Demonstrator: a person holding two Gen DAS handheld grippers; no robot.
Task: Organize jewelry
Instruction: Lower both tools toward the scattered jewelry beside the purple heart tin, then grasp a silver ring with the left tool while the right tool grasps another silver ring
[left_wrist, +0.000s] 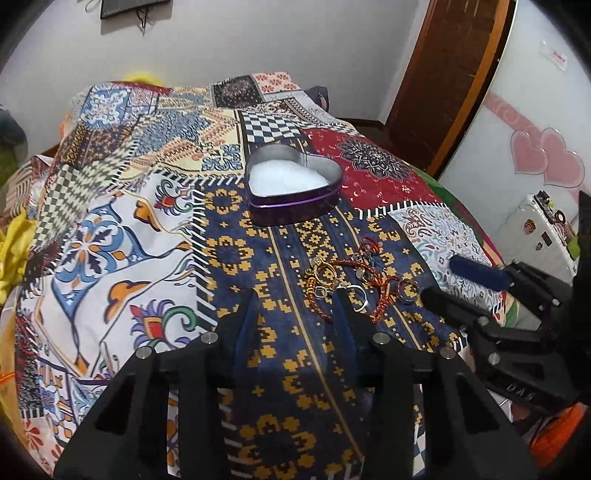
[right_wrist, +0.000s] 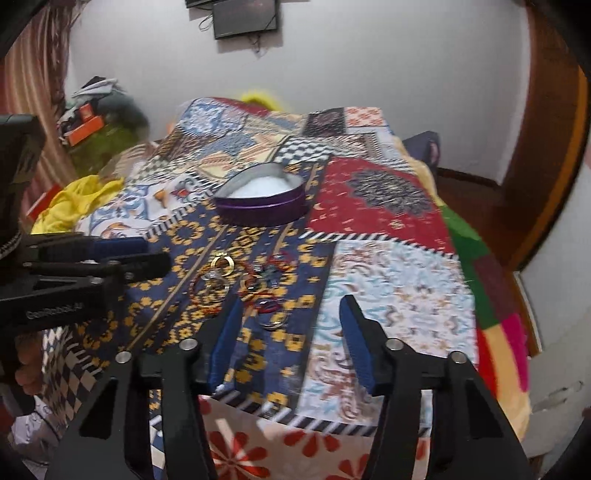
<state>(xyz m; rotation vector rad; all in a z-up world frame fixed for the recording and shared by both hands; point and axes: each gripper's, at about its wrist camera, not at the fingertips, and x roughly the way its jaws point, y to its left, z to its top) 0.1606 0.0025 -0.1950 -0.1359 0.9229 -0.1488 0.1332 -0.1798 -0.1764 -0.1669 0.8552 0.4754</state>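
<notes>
A purple heart-shaped tin (left_wrist: 293, 186) with white padding inside sits open on the patchwork bedspread; it also shows in the right wrist view (right_wrist: 263, 202). A loose pile of rings and red and gold cord bracelets (left_wrist: 354, 282) lies in front of it, also seen in the right wrist view (right_wrist: 243, 288). My left gripper (left_wrist: 295, 301) is open and empty, its right finger tip at the near left edge of the pile. My right gripper (right_wrist: 290, 308) is open and empty, with a silver ring (right_wrist: 274, 320) just ahead between its fingers.
The patchwork bedspread (left_wrist: 122, 229) covers the whole surface. Yellow cloth (right_wrist: 74, 206) lies at the left edge. A wooden door frame (left_wrist: 454, 74) and a white cabinet with pink hearts (left_wrist: 546, 158) stand to the right. The bed's right edge drops off (right_wrist: 491, 295).
</notes>
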